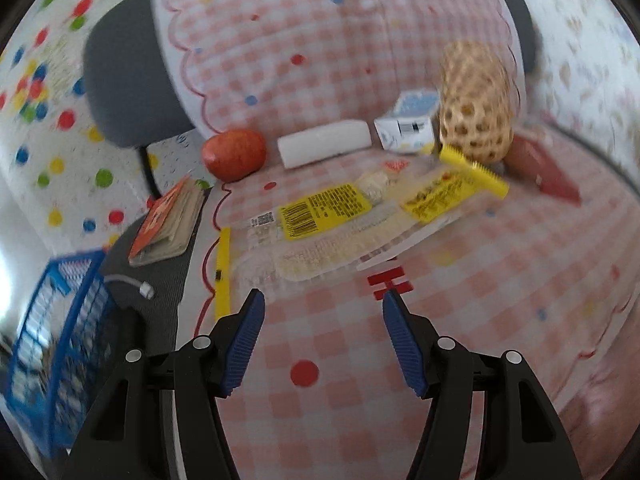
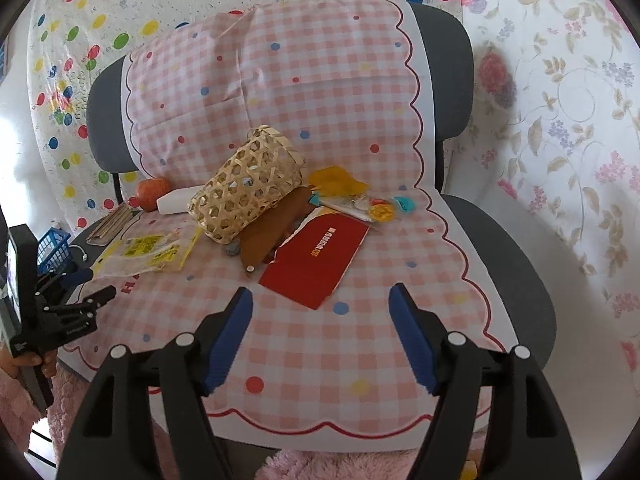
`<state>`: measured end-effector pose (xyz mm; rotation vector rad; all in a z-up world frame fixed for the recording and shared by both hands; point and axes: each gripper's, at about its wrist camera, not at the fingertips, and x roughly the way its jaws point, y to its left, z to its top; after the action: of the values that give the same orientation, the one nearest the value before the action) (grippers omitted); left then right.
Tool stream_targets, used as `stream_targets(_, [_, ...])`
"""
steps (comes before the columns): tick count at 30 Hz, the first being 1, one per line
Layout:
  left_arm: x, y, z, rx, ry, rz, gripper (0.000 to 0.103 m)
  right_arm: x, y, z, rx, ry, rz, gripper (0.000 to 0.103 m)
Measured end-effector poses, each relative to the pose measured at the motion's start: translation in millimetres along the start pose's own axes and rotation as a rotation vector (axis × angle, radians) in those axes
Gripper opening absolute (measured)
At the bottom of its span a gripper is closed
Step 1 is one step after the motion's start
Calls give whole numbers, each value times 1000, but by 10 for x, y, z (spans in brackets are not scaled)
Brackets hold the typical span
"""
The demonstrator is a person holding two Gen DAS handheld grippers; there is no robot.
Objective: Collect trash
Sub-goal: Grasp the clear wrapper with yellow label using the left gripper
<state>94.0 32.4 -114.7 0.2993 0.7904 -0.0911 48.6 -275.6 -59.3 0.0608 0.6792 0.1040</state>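
A grey chair (image 2: pixel 452 80) draped in a pink checked cloth (image 2: pixel 320 92) is serving as the surface, standing before dotted and floral wall sheets. A woven basket (image 2: pixel 246 188) is lying tipped on its side on the seat, beside an apple (image 1: pixel 234 154) and a small carton (image 1: pixel 406 128). The left gripper (image 1: pixel 323 308) is hovering open and empty just short of a clear yellow-labelled wrapper (image 1: pixel 320 220). The right gripper (image 2: pixel 320 308) is likewise hanging open, with a red envelope (image 2: pixel 320 264) lying directly ahead of its fingers. A blue crate (image 1: pixel 52 340) is sitting off the seat's left edge.
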Motion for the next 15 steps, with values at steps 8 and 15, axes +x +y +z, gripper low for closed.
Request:
stream_targets(8, [307,-140,248,166,-16,39,60,100,-45,49,6,10,-17,70])
stream_targets(15, [470,-297,465,193,18,4,6,68,-60,58,5,8,-22,70])
